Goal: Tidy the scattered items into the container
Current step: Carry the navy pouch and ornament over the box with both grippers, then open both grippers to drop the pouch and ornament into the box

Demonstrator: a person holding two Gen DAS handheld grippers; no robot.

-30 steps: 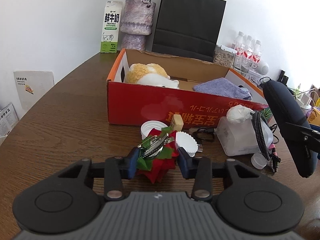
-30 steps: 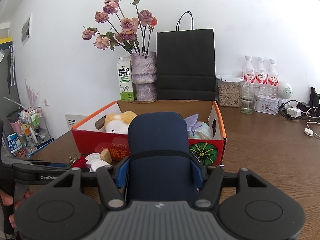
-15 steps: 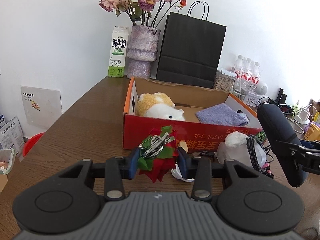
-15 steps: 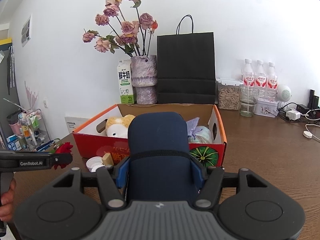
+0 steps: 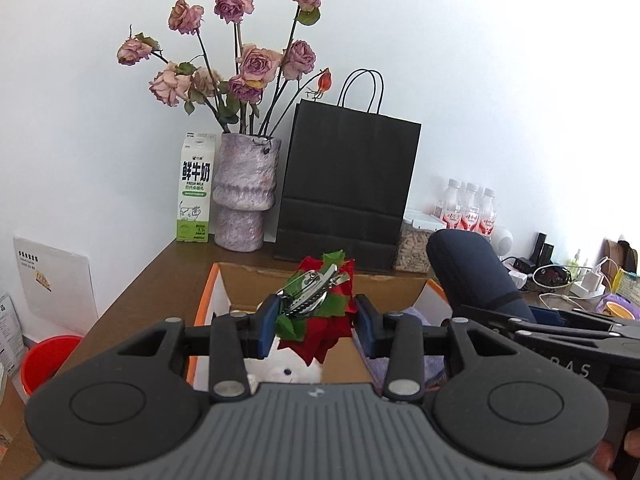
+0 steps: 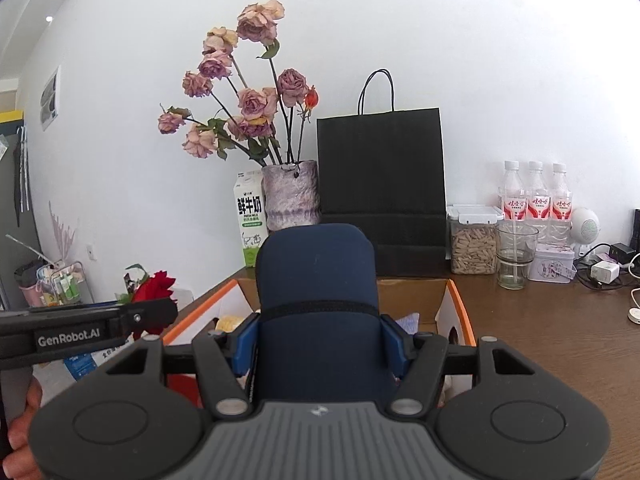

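Left gripper (image 5: 316, 322) jaws closed on rose clip (image 5: 320, 312), above box (image 5: 208, 300). Right gripper (image 6: 318, 338) jaws clamp navy case (image 6: 316, 280), box ahead below. Plush, cloth already inside; both held items not yet dropped.

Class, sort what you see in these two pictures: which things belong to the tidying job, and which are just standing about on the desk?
Part of the job:
- red flower clip, held in the left claw
- navy case, held in the right claw
- cardboard box, the container
- plush toy, already in the box

Just standing about:
- vase of dried roses
- milk carton
- black paper bag
- water bottles
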